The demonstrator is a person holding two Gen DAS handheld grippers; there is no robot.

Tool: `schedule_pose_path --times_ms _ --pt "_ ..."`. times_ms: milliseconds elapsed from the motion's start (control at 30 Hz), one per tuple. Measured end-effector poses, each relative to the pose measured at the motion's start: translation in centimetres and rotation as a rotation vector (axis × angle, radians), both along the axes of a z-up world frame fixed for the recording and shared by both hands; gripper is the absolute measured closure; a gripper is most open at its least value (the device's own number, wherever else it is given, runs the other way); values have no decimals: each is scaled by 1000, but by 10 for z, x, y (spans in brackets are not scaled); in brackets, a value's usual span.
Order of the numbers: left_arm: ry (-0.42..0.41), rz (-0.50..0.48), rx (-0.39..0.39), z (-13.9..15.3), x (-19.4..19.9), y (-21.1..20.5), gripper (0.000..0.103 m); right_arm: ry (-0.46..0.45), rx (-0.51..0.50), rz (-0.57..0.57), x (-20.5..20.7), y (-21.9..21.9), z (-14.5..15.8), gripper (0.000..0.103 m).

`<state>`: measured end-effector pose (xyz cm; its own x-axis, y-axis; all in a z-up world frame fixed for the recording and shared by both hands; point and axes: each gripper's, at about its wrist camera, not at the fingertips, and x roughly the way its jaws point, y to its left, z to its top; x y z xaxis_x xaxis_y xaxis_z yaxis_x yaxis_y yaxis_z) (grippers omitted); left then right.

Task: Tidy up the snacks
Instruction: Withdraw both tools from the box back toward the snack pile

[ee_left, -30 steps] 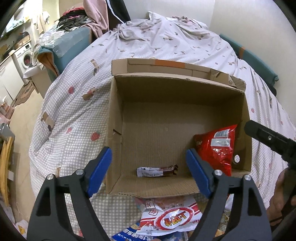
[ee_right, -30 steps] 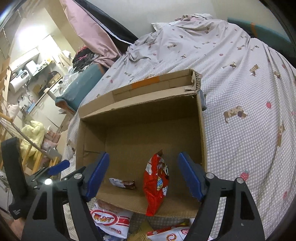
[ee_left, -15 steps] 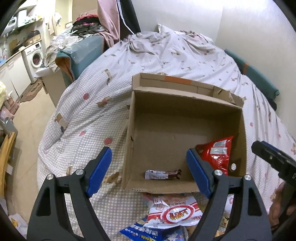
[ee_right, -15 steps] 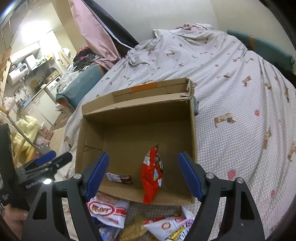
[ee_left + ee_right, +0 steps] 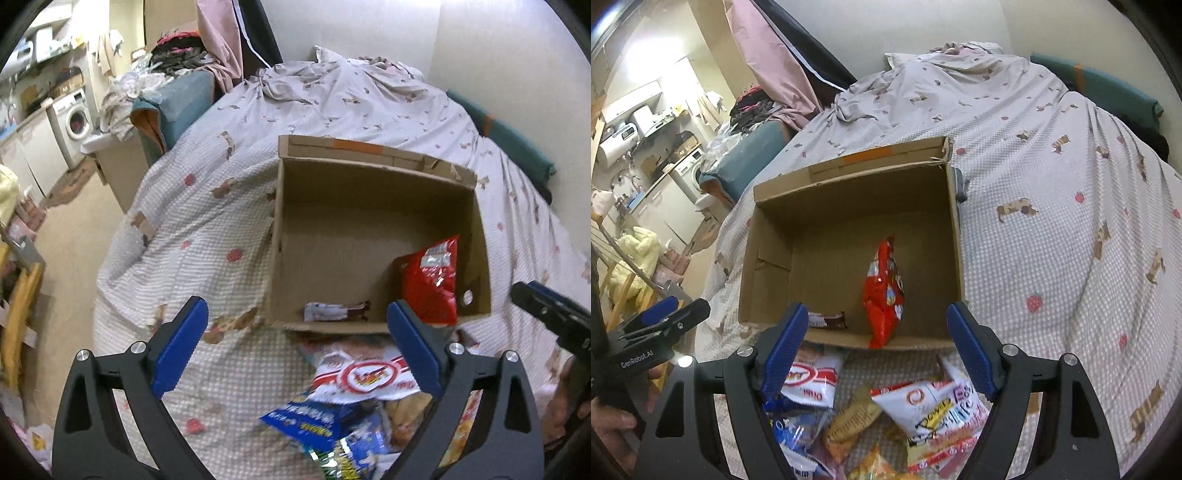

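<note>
Both tools hang empty with their jaws spread wide — the left tool (image 5: 295, 343) and the right tool (image 5: 877, 345) above the heap of snack bags (image 5: 886, 417) on the bed (image 5: 1052, 229), just in front of the cardboard box (image 5: 768, 240). Inside the box a red bag (image 5: 884, 291) stands near the right wall and a small dark bar (image 5: 827, 320) lies by the front wall. Best, I judge, to drop onto one loose top bag — pinch a flat edge, lift clear of the front wall, and set it in the open left part.
</note>
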<state>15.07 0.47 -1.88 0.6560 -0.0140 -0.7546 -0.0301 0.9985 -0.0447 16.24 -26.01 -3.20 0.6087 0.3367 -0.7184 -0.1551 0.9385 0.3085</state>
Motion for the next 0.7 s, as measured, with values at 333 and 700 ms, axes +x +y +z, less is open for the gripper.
schedule_pose_path --times_ms 333,700 --pt "24 15 1 -2 -26 9 7 46 8 -16 -28 -7 -7 23" --pt "103 84 1 -18 -49 34 7 113 43 -69 -49 -22 -21 23"
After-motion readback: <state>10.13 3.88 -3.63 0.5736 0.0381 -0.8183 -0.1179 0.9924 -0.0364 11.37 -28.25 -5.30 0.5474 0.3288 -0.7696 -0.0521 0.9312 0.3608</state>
